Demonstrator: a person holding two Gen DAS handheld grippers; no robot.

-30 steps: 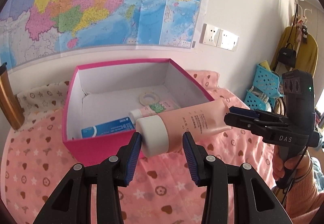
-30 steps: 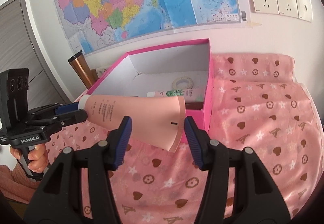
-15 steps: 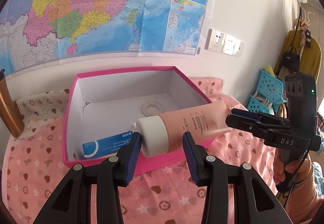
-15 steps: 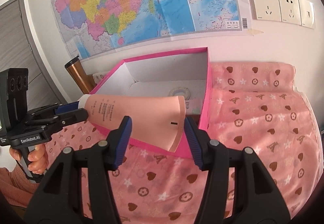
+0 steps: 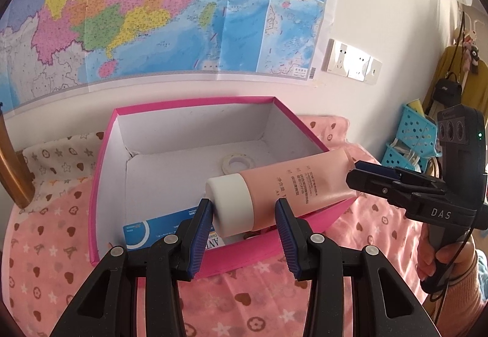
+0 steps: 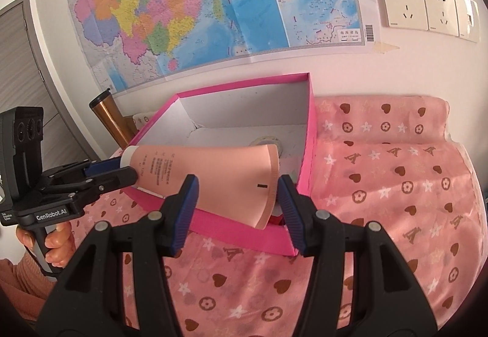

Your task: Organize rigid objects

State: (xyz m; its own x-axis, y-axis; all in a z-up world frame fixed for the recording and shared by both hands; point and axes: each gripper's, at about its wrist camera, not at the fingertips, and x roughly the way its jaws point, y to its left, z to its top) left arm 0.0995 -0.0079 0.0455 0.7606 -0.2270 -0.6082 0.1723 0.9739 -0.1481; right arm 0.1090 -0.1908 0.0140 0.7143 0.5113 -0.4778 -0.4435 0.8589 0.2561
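Lettering: the right gripper (image 5: 363, 173) carries "DAS" in white on its black body, seen from the left wrist; the left gripper (image 6: 122, 173) carries "GenRobot.AI", seen from the right wrist. The pink tube (image 5: 292, 187) bears small printed lines of characters too fine to read.

Tube position: it hangs crosswise above the front of the pink box (image 5: 100, 172), held at both ends. The left gripper is clamped on the white cap (image 5: 231, 206); the right gripper is clamped across the flat crimped end (image 6: 268, 184), which bears a short black mark.

Left wrist view only: a blue carton (image 5: 158, 230) lying on the box floor with part of a word, "ANT", readable upside down; a roll of tape (image 5: 238, 163) shown whole; blue baskets (image 5: 411, 135) and a hanging yellow garment (image 5: 451, 80) at the right; the hand (image 5: 442, 260) under the right gripper.

Right wrist view only: a copper-coloured flask (image 6: 113, 120) behind the box, a grey door (image 6: 21, 62), three wall sockets (image 6: 427, 9) face on, and fingers (image 6: 58, 245) on the left handle.

Both views: a wall map (image 6: 213, 1) and a pink patterned cloth (image 6: 381, 184).
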